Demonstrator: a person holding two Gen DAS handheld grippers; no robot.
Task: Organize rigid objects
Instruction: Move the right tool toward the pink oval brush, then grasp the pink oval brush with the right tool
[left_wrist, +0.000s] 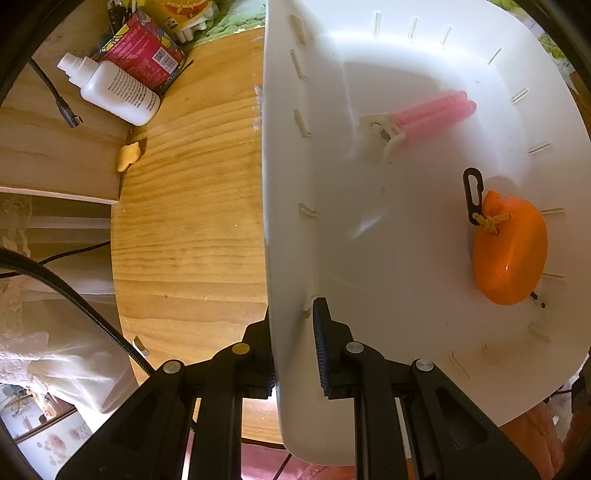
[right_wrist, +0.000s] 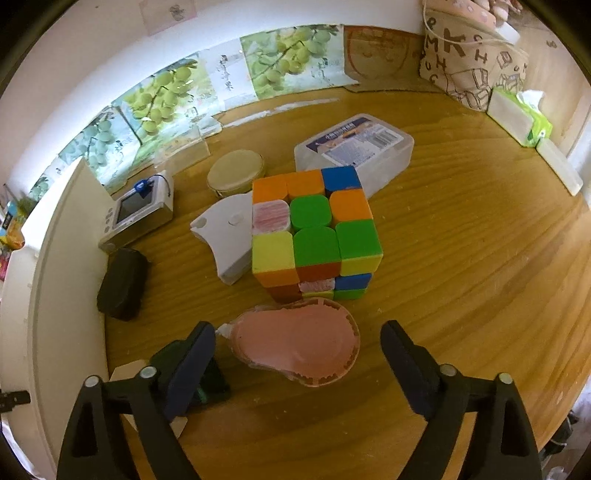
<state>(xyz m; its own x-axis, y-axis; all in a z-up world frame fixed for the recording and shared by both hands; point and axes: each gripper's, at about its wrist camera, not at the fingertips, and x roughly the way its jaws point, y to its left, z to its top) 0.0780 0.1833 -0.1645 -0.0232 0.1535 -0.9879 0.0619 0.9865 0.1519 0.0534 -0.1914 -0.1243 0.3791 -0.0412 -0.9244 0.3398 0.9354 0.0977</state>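
Pink correction-tape dispenser (right_wrist: 299, 341) lies on the worktop (right_wrist: 461, 258) at lower centre, between the spread, unclenched jaws of the right gripper (right_wrist: 297, 354), not yet pinched. The left gripper (left_wrist: 295, 343) clamps the white basket (left_wrist: 369, 240) wall at lower centre. Judged step: picking up; next, close squarely, then carry basketward.

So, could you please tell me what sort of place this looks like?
Probably a home, at a round wooden table: a grape-print sheet lines the wall, and household bits like a puzzle cube, a tissue pack and a spray bottle lie about.
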